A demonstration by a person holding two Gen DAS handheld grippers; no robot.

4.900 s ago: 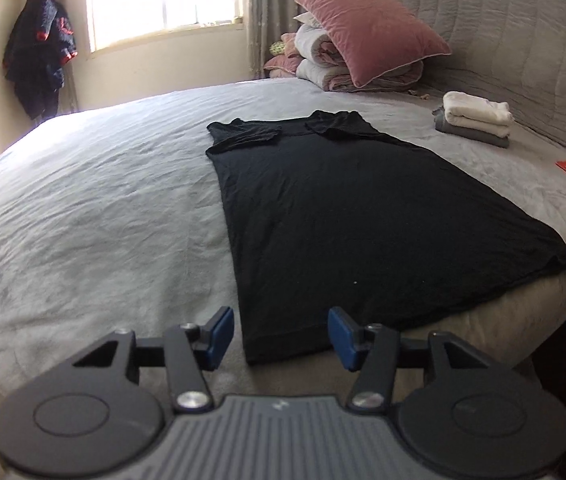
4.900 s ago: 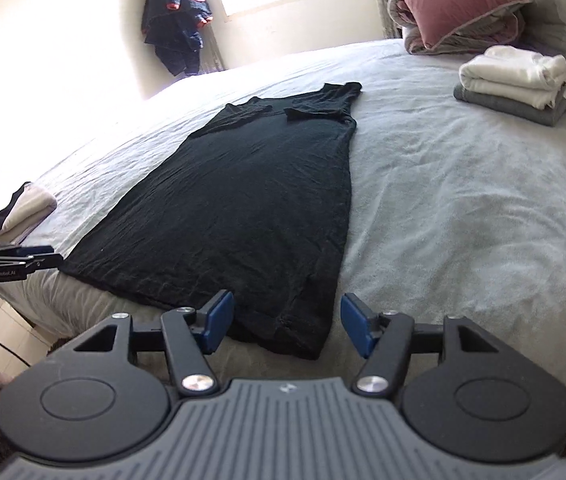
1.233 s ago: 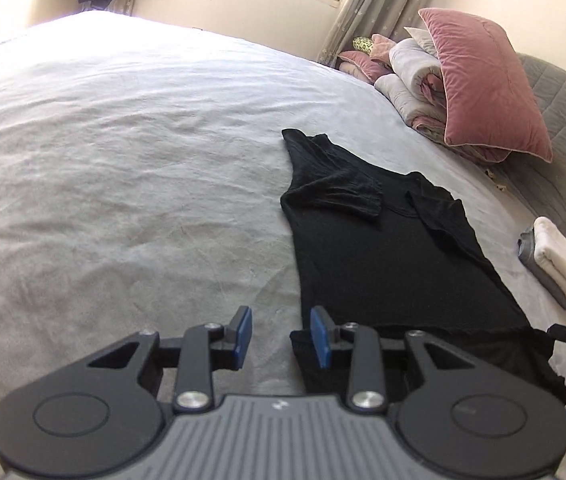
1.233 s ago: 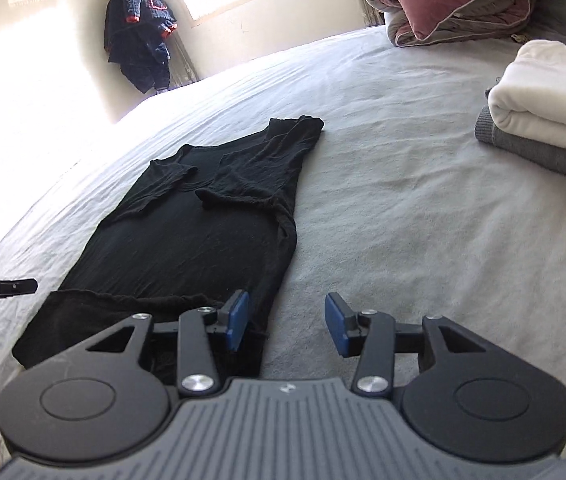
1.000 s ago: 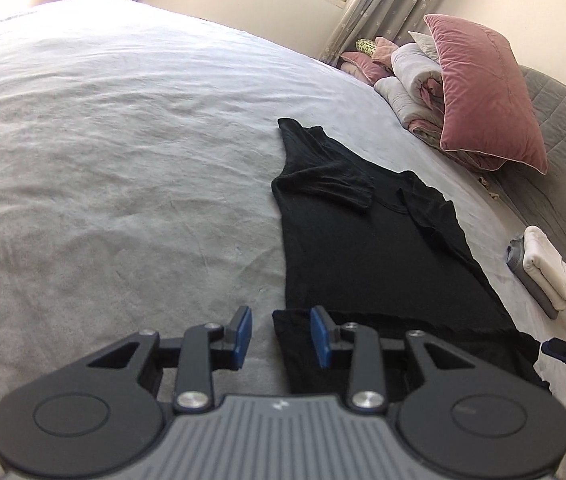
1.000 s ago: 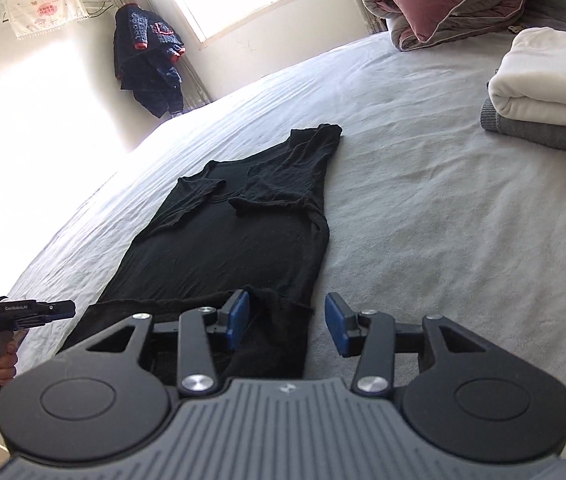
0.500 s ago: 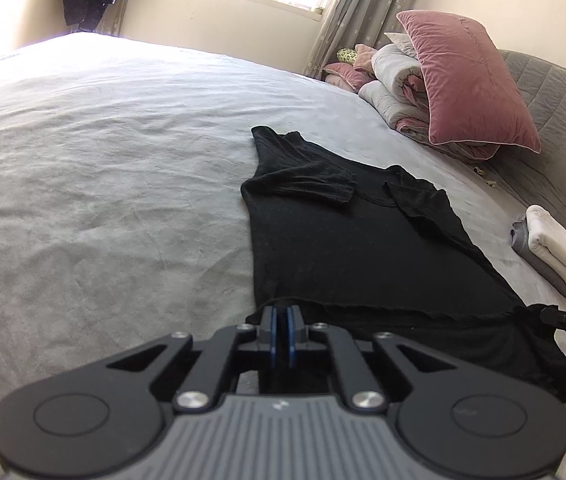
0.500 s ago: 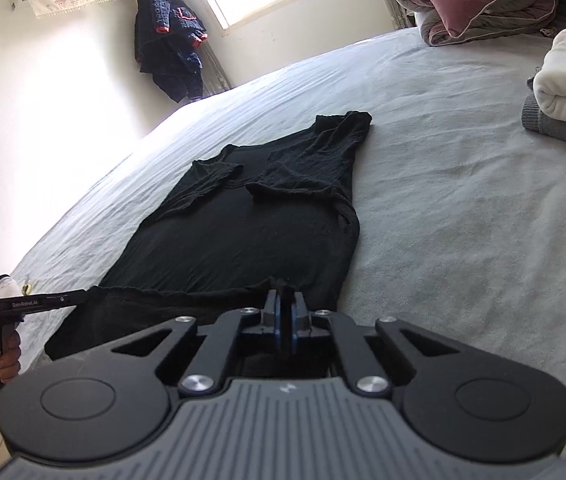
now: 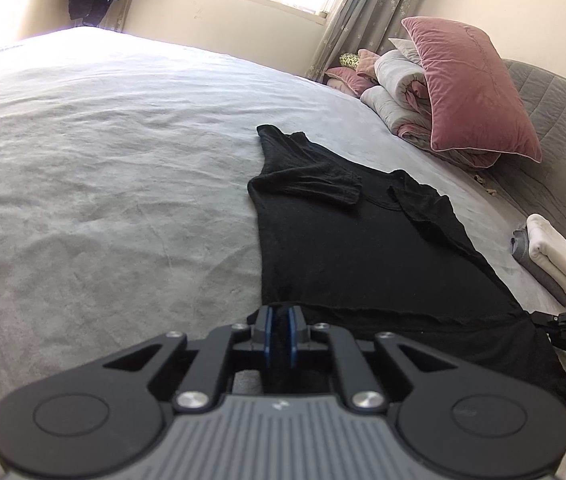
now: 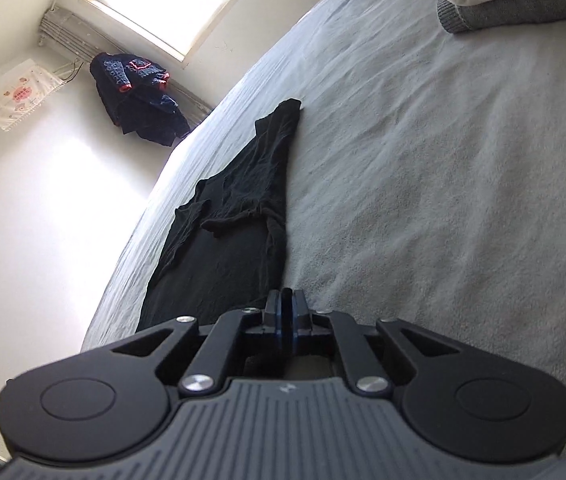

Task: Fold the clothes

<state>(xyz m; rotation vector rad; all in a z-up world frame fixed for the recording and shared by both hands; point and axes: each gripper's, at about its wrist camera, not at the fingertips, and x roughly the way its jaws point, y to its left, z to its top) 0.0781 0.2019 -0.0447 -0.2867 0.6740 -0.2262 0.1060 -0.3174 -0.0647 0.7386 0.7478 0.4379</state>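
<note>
Folding step: both claws pinch the near hem corners of the long black soft dress; the fold looks just begun.
Left claw: closed on black cloth.
Right claw: closed on black cloth.
Next move: probably lift both corners together and carry them toward the sleeves.
Dress: flat on the grey bed, sleeves tucked in, hem doubled over.

Left gripper apparently clamping black dress hem
</note>
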